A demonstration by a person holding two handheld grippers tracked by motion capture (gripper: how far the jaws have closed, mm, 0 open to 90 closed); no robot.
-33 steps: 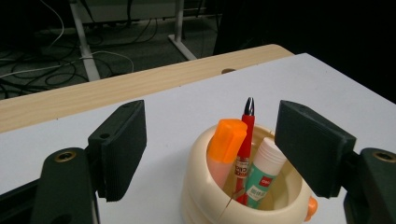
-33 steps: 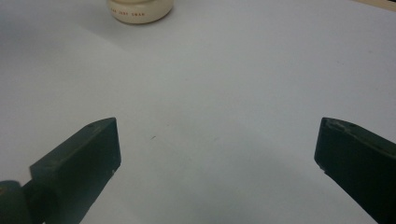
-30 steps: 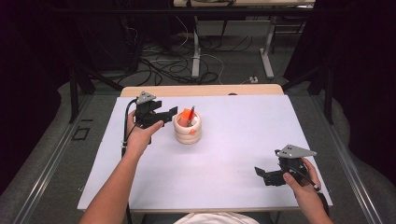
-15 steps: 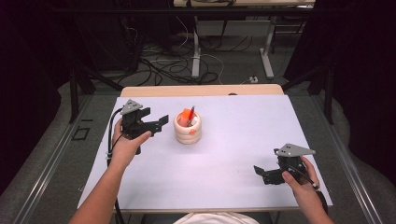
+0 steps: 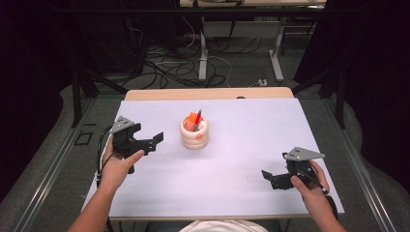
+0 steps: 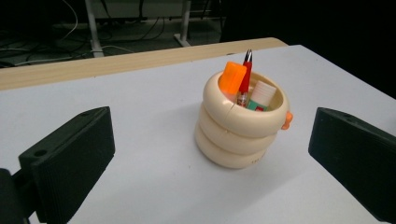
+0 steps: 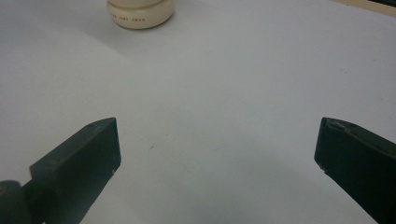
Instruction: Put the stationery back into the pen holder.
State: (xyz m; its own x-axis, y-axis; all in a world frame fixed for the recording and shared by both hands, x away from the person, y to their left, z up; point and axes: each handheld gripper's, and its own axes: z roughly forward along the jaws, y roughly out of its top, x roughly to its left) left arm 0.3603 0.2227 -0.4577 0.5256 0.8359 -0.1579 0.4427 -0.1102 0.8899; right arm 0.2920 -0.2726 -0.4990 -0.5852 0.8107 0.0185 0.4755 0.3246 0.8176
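A cream ringed pen cup (image 5: 194,133) stands upright near the middle of the white table (image 5: 232,164). It holds a red pen (image 6: 244,77), an orange piece (image 6: 232,78) and a white-capped stick (image 6: 262,92). My left gripper (image 5: 153,142) hovers to the left of the cup and points at it across a gap. Its jaws have just been opening and stand open with nothing between them, and its black fingers (image 6: 70,161) frame the cup (image 6: 238,135) from a distance. My right gripper (image 5: 270,180) rests open near the front right, over bare table. The cup's base (image 7: 139,11) is far ahead of it.
A wooden strip (image 5: 208,93) borders the table's far edge. Beyond it lie cables (image 5: 174,63) and desk legs on the dark floor. Wide bare table surface surrounds the cup on all sides.
My left hand has drawn its gripper leftward, away from the cup, and its jaws have spread wider. The right hand and the cup have stayed put.
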